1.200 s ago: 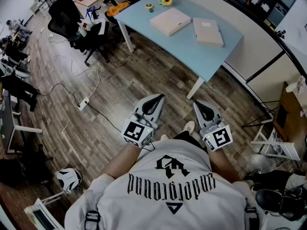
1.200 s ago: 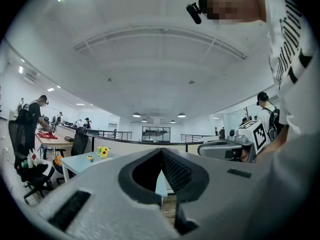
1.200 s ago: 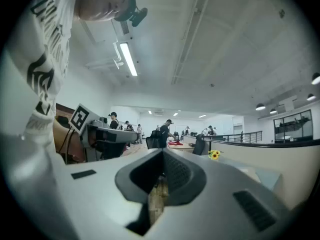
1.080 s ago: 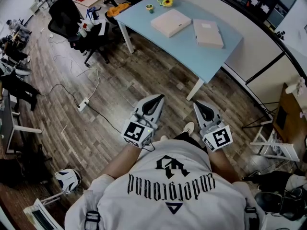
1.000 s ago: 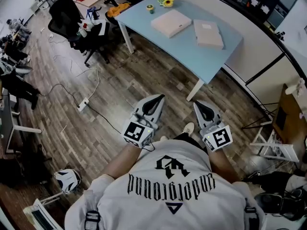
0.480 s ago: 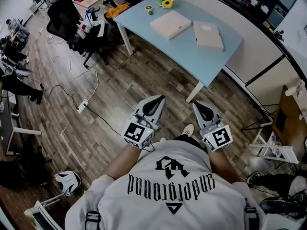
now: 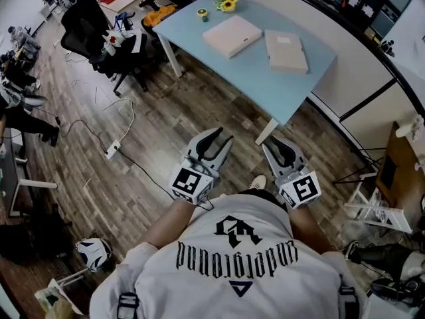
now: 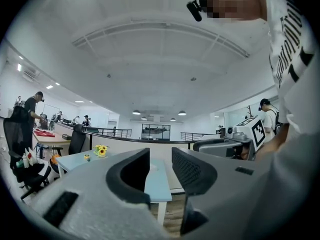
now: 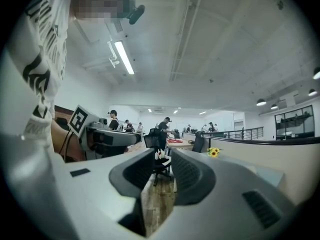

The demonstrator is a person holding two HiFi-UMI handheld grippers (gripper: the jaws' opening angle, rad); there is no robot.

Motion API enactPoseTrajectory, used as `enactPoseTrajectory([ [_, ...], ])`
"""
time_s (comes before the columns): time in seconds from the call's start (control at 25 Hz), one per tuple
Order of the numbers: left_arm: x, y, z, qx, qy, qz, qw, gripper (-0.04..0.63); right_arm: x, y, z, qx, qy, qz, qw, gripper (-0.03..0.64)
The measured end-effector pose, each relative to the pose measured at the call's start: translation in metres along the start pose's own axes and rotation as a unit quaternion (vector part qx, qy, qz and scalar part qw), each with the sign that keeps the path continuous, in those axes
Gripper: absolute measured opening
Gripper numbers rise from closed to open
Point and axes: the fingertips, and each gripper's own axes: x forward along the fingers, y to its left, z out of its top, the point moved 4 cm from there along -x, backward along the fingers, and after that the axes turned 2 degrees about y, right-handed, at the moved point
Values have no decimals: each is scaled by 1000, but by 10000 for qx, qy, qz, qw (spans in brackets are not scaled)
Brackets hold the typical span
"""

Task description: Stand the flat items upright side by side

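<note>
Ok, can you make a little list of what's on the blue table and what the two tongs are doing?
table: light blue rectangular table, ahead of the person
flat items: two pale beige flat boxes, one beside the other, both lying flat, not touching
also on table: yellow sunflowers at the far corner
left tongs: opening, nothing between them
right tongs: opening, nothing between them
task: not begun, both tongs short of the table

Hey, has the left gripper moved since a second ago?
Yes, slightly: the left gripper has edged forward, toward the blue table's near leg; its fingers are opening, nothing between them.
</note>
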Motion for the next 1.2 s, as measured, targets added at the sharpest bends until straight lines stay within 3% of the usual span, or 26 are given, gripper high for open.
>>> enactPoseTrajectory([
  [0.2,46,2,-5,-11,119,-45,9999,230,8,-44,-14,211,126,63,9997,231],
  [0.4,106,2,-4,-32,168,-47,9998,271,4,-102,-23,345,167,25,9993,291],
  [0.84,227,-35,-2,-2,174,-250,9995,285,-38,-213,-38,555,217,-221,9980,302],
  [1.2,284,-49,-8,17,337,-560,9979,285,-57,-257,-54,792,237,-533,9952,301],
])
